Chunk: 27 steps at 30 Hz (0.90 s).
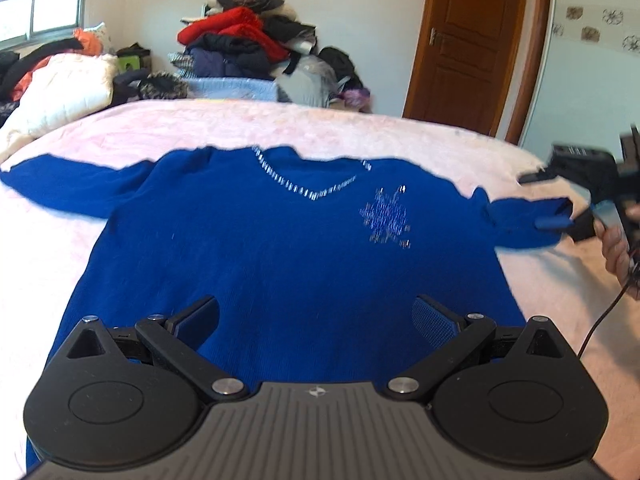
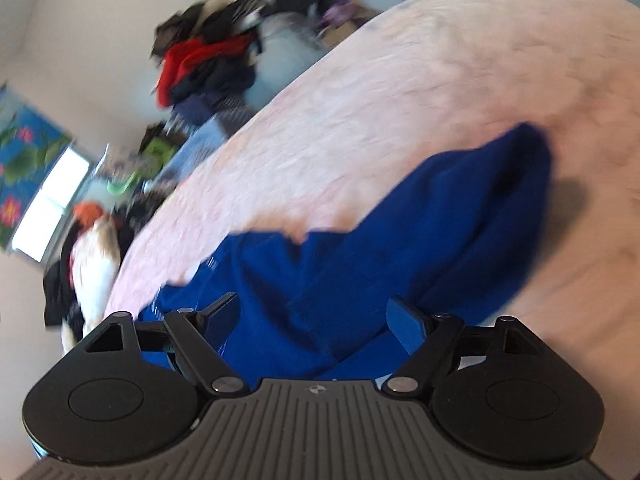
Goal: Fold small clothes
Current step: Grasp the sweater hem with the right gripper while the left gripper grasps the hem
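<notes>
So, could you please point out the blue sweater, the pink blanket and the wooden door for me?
blue sweater (image 1: 280,248): left wrist view, middle of the chest.
pink blanket (image 1: 360,132): left wrist view, bare stretch beyond the collar.
wooden door (image 1: 468,40): left wrist view, upper panel.

The left gripper (image 1: 316,320) sits low in the centre of the left wrist view, pointing forward and somewhat downward, its jaws spread wide with nothing pinched between the pads. The right gripper (image 1: 560,204) appears at the right edge of that same view, blurred, held by a hand (image 1: 616,244) whose fingers wrap the handle. In the right wrist view, the right gripper is rolled well to one side, its jaws apart, the pads not pressing on anything.
</notes>
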Each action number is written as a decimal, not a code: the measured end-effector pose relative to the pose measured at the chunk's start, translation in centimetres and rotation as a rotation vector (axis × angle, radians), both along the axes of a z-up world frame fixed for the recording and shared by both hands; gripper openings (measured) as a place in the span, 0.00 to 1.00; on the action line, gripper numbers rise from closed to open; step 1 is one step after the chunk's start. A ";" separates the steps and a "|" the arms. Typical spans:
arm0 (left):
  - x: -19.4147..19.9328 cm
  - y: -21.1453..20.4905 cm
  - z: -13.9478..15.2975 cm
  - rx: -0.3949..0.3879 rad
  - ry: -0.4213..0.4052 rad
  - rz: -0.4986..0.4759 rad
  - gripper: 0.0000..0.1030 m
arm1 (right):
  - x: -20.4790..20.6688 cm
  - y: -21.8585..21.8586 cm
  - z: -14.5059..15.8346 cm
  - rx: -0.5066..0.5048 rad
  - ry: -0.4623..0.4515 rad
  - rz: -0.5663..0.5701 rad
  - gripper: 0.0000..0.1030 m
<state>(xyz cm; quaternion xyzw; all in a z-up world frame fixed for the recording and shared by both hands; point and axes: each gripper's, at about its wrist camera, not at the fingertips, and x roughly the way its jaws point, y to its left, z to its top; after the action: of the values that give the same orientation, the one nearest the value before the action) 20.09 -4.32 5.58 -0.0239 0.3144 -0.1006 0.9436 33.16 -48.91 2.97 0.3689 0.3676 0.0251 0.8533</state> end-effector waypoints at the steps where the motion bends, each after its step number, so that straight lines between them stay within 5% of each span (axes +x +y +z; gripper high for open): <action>1: 0.2 -0.1 0.0 -0.001 -0.005 -0.006 1.00 | -0.3 -1.1 -0.2 0.010 0.009 -0.041 0.81; 8: 1.8 -1.9 -0.1 0.006 0.000 -0.052 1.00 | -0.2 -4.2 -1.8 0.155 -0.006 -0.117 0.83; 15: 4.5 -3.9 1.7 -0.136 -0.007 -0.107 1.00 | 2.0 -2.1 -2.8 0.143 -0.008 -0.060 0.81; 17: 5.9 -4.4 1.9 -0.228 0.012 -0.108 1.00 | 2.2 -1.9 -3.4 0.168 -0.021 -0.072 0.69; 19: 7.4 -5.1 1.9 -0.325 0.046 -0.130 1.00 | 2.5 -1.4 -3.7 0.172 -0.031 -0.063 0.38; 23: 10.9 -6.8 1.3 -0.595 0.148 -0.226 1.00 | 2.5 -0.6 -4.5 0.214 -0.091 -0.039 0.28; 25: 12.4 -8.2 0.9 -0.676 0.195 -0.241 1.00 | 2.1 -0.4 -4.3 0.279 -0.163 -0.018 0.12; 27: 13.6 -9.9 0.4 -0.746 0.220 -0.254 1.00 | 1.6 -0.4 -3.8 0.345 -0.242 -0.016 0.12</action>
<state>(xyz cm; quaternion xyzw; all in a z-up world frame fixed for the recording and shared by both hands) 33.72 -14.18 6.01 -0.3361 0.3559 -0.3205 0.8110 34.74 -49.31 -0.84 0.5066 0.2496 0.1249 0.8157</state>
